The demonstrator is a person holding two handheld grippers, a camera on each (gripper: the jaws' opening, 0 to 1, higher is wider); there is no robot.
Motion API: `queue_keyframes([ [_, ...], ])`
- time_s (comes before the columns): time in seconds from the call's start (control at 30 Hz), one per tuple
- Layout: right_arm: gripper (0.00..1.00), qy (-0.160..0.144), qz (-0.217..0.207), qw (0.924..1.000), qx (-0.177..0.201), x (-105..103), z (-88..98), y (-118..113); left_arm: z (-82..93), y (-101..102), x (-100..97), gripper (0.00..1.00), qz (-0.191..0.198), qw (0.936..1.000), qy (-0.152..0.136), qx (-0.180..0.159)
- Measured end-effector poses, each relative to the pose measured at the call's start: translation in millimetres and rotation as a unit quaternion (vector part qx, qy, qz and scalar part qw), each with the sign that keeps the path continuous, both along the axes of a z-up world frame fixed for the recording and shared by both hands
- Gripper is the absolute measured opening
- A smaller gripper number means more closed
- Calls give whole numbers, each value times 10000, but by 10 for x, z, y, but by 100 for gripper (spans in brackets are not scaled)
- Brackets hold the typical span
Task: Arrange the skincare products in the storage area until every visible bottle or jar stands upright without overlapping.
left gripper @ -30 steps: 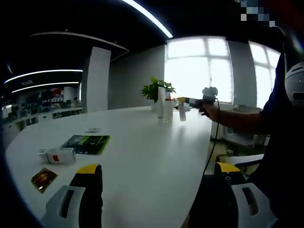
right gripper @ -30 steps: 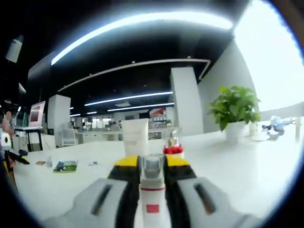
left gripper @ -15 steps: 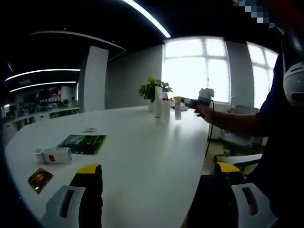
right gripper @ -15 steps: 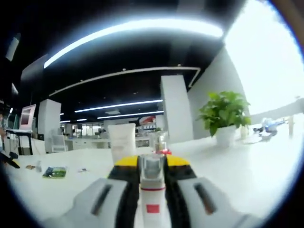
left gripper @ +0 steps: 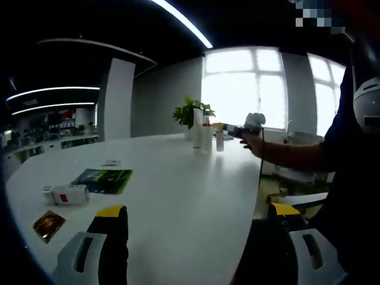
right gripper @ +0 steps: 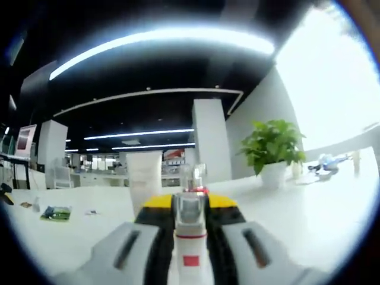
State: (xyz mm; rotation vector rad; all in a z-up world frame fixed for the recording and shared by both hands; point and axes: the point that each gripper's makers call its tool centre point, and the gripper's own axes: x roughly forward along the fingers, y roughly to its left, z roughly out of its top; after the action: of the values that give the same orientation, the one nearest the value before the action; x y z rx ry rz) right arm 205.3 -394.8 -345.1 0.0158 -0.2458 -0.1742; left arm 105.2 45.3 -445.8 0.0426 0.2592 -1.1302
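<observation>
My right gripper (right gripper: 190, 208) is shut on a small white bottle with a red label (right gripper: 190, 244), which stands upright between its jaws. Just ahead of it stand a tall white tube (right gripper: 144, 181) and a clear bottle with a red band (right gripper: 195, 178). In the left gripper view the same group sits at the table's far end: the tube (left gripper: 198, 127), the clear bottle (left gripper: 207, 135) and the held bottle (left gripper: 219, 140), with the right gripper (left gripper: 233, 128) in a person's hand beside them. My left gripper (left gripper: 199, 237) hangs open over the near table edge, holding nothing.
A white box with a red label (left gripper: 69, 193), a dark green leaflet (left gripper: 104, 179) and a small dark card (left gripper: 51, 224) lie on the white table (left gripper: 178, 190) at the left. A potted plant (right gripper: 270, 151) stands behind the bottles. The person's body is at the right.
The right gripper has carried the small bottle closer to the tube and the clear bottle, leftward in the left gripper view. The left gripper has stayed put and open.
</observation>
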Motion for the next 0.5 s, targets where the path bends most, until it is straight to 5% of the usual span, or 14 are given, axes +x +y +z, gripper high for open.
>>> queue_keyframes([
  [0.5, 17, -51, -289, 9995, -129, 33, -28, -49, -22, 5, 50, 100, -38, 10000, 24, -47],
])
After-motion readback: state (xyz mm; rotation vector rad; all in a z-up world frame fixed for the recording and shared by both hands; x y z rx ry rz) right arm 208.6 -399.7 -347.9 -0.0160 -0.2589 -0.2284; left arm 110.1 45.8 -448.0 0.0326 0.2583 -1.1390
